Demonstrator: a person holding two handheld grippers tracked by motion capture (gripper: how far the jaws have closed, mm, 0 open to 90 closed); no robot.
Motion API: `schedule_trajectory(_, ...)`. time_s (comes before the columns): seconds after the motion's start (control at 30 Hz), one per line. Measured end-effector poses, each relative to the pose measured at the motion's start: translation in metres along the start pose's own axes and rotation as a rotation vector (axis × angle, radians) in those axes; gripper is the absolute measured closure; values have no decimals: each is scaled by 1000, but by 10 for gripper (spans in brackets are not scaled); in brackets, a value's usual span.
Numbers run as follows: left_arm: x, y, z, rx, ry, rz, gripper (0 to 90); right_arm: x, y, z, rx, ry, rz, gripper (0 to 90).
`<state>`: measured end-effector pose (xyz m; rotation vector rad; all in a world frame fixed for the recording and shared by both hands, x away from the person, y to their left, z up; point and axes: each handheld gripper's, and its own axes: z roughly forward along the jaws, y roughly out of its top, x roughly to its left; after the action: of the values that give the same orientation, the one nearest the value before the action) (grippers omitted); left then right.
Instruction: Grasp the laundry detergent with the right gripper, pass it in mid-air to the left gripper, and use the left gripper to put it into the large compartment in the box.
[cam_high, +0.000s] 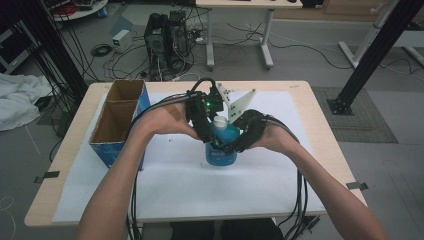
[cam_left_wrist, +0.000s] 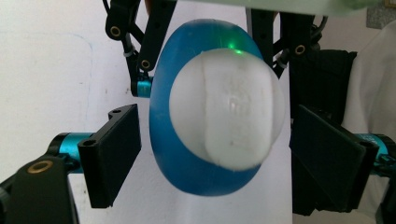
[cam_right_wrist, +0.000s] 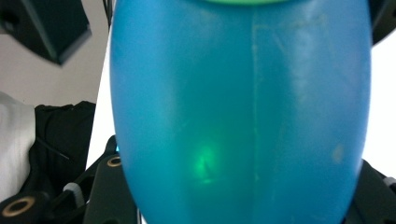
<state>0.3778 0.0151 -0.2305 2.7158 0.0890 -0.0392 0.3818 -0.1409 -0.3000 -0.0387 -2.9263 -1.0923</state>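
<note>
A blue bottle (cam_high: 220, 145) with a white cap (cam_high: 220, 121) stands upright on the white sheet (cam_high: 250, 185) covering the table (cam_high: 320, 130), near the middle. Everything else is placed against it. An open cardboard box (cam_high: 117, 122) stands well to its left, on the sheet's left edge.

The left gripper (cam_high: 206, 131) comes in from the bottom-left side of the bottle and reaches over its top. In the left gripper view the bottle (cam_left_wrist: 173, 140) is seen from above, cap (cam_left_wrist: 226, 107) toward the camera, and the two black jaws stand spread on either side of it with a gap between each pad and the blue wall, so this gripper is released.

The right gripper (cam_high: 243, 137) meets the bottle from the right, low on its body. In the right gripper view the bottle (cam_right_wrist: 243, 116) sits very close between the jaws, whose bases show at the lower corners; whether they press the bottle cannot be told.

A green light glows on the bottle's wall in both gripper views.
</note>
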Motion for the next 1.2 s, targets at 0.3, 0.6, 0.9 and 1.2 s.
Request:
schedule_trajectory(0.3,2,1,6,6,14,1,177,1,-1,0,-6,-7,10,447)
schedule_trajectory(0.6,3,0,4,-2,17,-8,220,0,-2,0,-7,-3,13,447)
schedule_trajectory(0.9,3,1,6,7,6,-1,259,0,-3,1,-5,-4,14,446)
schedule_trajectory(1.2,3,1,7,0,9,-6,309,-1,-3,1,-10,-3,18,446)
